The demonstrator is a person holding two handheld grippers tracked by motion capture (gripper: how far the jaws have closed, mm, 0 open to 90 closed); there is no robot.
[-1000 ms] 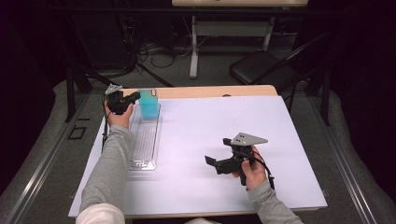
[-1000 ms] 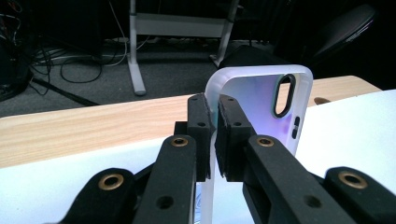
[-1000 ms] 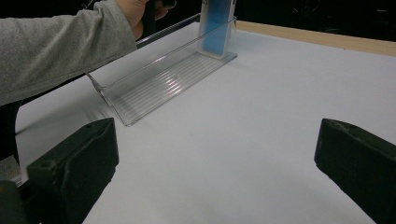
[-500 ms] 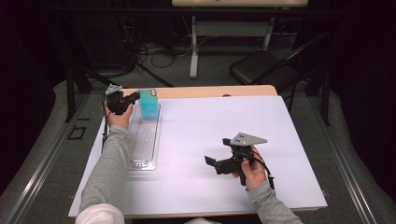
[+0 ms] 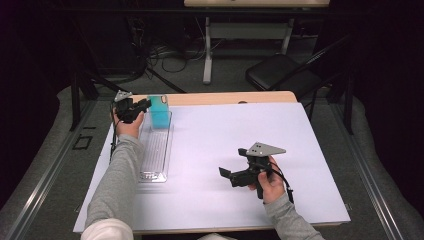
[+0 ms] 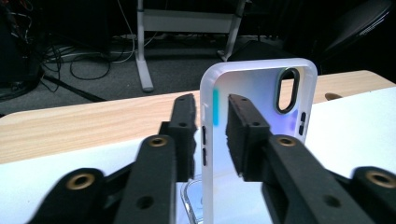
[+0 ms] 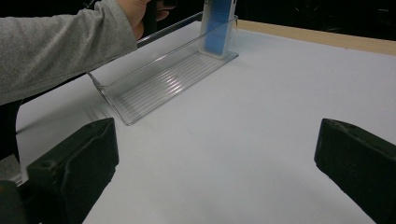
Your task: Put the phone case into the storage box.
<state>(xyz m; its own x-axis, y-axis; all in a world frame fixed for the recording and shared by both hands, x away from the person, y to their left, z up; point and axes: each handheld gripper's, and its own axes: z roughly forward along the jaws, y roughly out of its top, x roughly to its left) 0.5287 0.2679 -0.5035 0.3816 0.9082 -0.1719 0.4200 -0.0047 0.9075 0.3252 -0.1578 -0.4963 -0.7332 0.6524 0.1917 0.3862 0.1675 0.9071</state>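
Counter: leave it undisturbed.
Clear tray: left side; phone case stands upright at its far end.
Left gripper: jaws just opening around the case edge, seemingly no longer pinching; back off straight.
Right gripper: jaws spread, idle near right.

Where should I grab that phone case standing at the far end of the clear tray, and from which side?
I'd take the phone case by its long left edge, about where the left gripper sits now: jaws astride the thin wall, coming level from the tray's left side. It stands upright, so front and back are flat and exposed. The jaws have just been opening.
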